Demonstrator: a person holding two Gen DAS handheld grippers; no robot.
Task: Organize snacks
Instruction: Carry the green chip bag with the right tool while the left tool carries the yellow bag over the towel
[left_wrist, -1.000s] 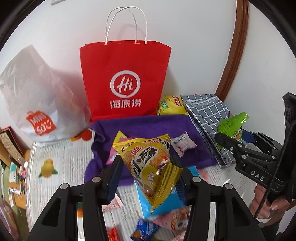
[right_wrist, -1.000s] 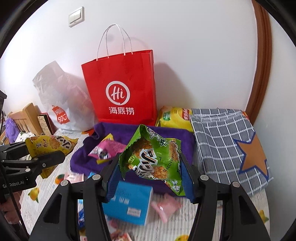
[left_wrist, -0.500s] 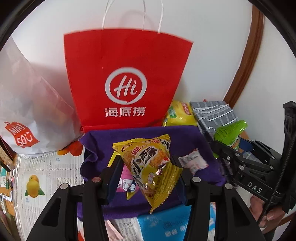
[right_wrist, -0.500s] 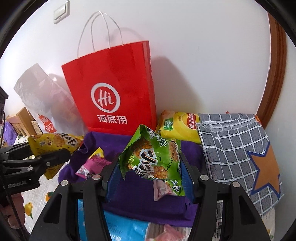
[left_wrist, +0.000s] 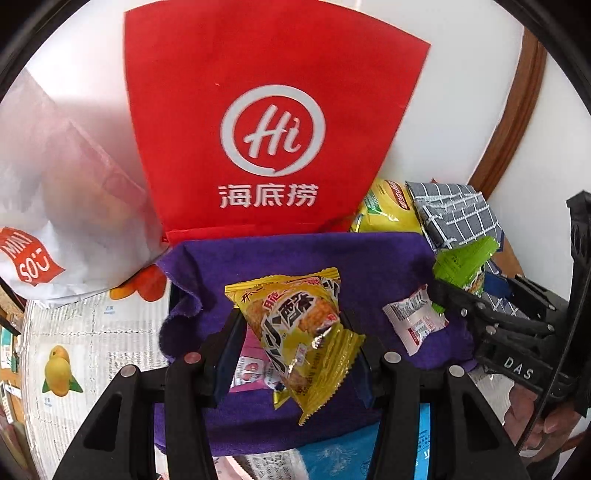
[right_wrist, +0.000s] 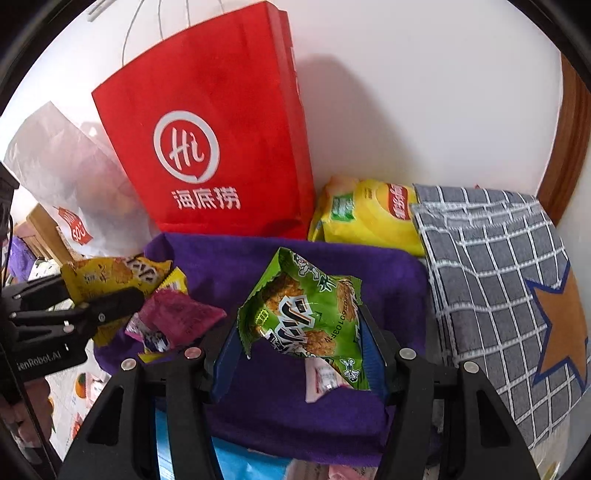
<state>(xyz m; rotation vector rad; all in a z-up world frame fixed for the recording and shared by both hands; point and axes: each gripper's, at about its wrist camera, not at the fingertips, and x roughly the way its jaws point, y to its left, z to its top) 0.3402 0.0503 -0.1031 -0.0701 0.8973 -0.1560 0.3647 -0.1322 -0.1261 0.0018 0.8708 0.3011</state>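
My left gripper (left_wrist: 293, 341) is shut on a yellow snack packet (left_wrist: 295, 325) and holds it above the purple cloth (left_wrist: 295, 254). My right gripper (right_wrist: 299, 341) is shut on a green snack packet (right_wrist: 306, 314) above the same purple cloth (right_wrist: 369, 273). The right gripper with the green packet (left_wrist: 461, 262) shows at the right of the left wrist view; the left gripper with the yellow packet (right_wrist: 107, 277) shows at the left of the right wrist view. A pink packet (right_wrist: 177, 319) and a small white packet (left_wrist: 413, 317) lie on the cloth.
A red paper bag (left_wrist: 273, 122) stands against the wall behind the cloth, a white plastic bag (left_wrist: 55, 192) to its left. A yellow chip bag (right_wrist: 369, 218) and a grey checked cloth with an orange star (right_wrist: 509, 280) lie right. A blue box (left_wrist: 332, 458) lies near.
Both grippers have moved forward toward the red bag with their packets held; the bag and purple cloth now loom larger, and the blue box has slid to the bottom edge.
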